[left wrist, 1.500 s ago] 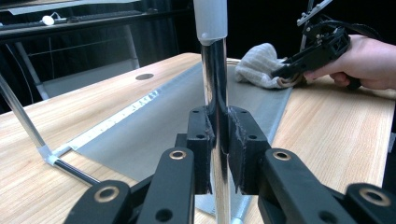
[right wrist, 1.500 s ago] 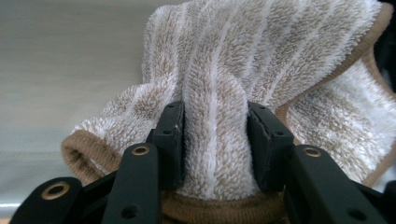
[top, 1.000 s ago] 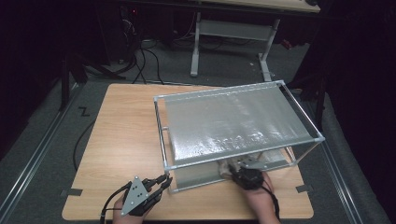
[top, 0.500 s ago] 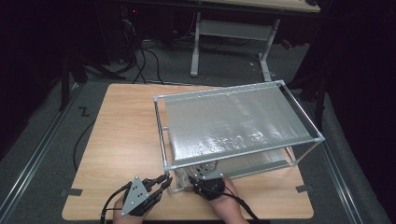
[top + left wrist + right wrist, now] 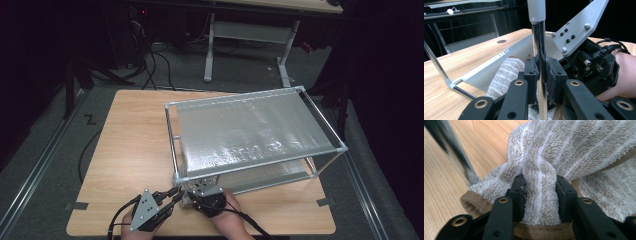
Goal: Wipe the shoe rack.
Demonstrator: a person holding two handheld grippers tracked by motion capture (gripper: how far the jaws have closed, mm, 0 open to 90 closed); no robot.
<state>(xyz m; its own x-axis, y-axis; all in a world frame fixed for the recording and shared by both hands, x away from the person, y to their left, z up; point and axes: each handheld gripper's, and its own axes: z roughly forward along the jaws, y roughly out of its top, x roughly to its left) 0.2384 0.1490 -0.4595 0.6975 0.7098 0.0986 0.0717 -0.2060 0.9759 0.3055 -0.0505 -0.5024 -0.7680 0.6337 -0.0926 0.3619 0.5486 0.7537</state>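
My left gripper (image 5: 176,194) (image 5: 539,75) is shut on the chrome corner post (image 5: 539,42) at the near-left corner of a metal-frame rack (image 5: 235,98). A fuzzy beige-and-white striped cloth with a brown hem (image 5: 574,150) (image 5: 506,72) lies on the table at the foot of that post, under the rack's lower shelf. My right gripper (image 5: 194,194) (image 5: 539,187) has just been closing. Its pads now squeeze an upright fold of the cloth. The right gripper's grey plate (image 5: 579,27) sits close beside the left jaws.
The rack stands on the right half of a wooden table (image 5: 130,145), with a silvery sheet (image 5: 250,130) as its top shelf. Tape marks (image 5: 76,206) lie near the table's front corners. Cables and another table's legs (image 5: 207,55) are on the floor beyond.
My right hand has slid left along the rack's front edge, from its right part to the near-left corner beside the left gripper. The left gripper has kept still.
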